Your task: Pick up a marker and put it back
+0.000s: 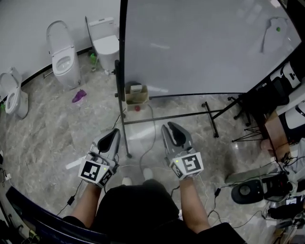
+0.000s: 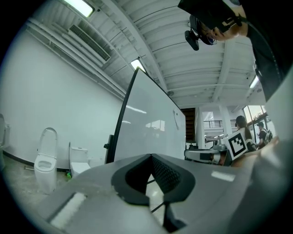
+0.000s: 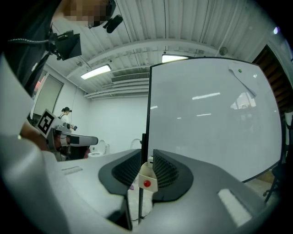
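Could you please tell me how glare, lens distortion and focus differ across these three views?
Head view: even light, reflections on the whiteboard, its frame bowed by the wide lens. Left gripper view: round fisheye with black corners, a ceiling lamp blown out, the left gripper soft up close. Right gripper view: same black corners, lamp streaks on the whiteboard, the right gripper also soft.

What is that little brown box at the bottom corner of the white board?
It is a small open-topped box that looks like tan cardboard. It sits upright at the whiteboard's lower left corner, against the dark frame post, up off the floor. Something white lies inside, too small to name. In the right gripper view a red dot shows on its front.
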{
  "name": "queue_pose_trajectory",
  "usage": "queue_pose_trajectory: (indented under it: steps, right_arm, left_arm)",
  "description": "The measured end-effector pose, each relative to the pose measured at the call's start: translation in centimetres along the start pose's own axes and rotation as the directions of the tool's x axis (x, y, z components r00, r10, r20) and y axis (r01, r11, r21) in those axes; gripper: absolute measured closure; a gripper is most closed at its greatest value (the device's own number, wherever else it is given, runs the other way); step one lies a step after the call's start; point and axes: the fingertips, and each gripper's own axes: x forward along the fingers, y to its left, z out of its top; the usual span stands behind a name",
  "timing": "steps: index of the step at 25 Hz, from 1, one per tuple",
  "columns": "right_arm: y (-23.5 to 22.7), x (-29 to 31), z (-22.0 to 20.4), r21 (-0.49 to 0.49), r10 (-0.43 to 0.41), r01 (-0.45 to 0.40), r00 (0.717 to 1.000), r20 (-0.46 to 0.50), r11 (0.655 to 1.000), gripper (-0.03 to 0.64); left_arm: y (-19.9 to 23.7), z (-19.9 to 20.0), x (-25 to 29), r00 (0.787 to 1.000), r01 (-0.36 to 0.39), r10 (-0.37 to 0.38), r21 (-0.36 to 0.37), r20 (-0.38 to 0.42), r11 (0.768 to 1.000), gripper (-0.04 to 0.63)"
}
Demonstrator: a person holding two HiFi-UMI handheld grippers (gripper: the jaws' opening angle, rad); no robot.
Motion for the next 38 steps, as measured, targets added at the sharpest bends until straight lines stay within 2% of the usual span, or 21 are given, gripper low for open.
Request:
queue_pose_trajectory:
  steps: [9,18,29,38]
  right_arm:
    - [0.6,-2.5,2.0,0.010,-0.011,0.011,0.999,0.032,1.000,0.569]
    - [0.0,-3.7,2.5,0.014,-0.008,0.007,1.000,0.024,1.000,0.604]
    - [-1.2,-3.0,4.3,0.026,0.041,-0.042,0.998,0.058,0.999,0.607]
    - [-2.0,-2.6,3.6,0.031,0.053,-0.054,0.998,0.038,0.998,0.607]
  left_arm:
    - [-1.0,0.0,0.4,1.000,0.026,-0.026,0.019,-0.005,0.999,0.589]
    - [-2.0,-0.2,1.8,0.999,0.039,-0.039,0.022,-0.017,0.999,0.589]
    - [-2.2,1.1,3.3,1.000,-0.007,0.007,0.029,0.000,1.000,0.589]
    - [-2.2,0.6,3.6,1.000,-0.028,0.028,0.026,-0.009,0.999,0.589]
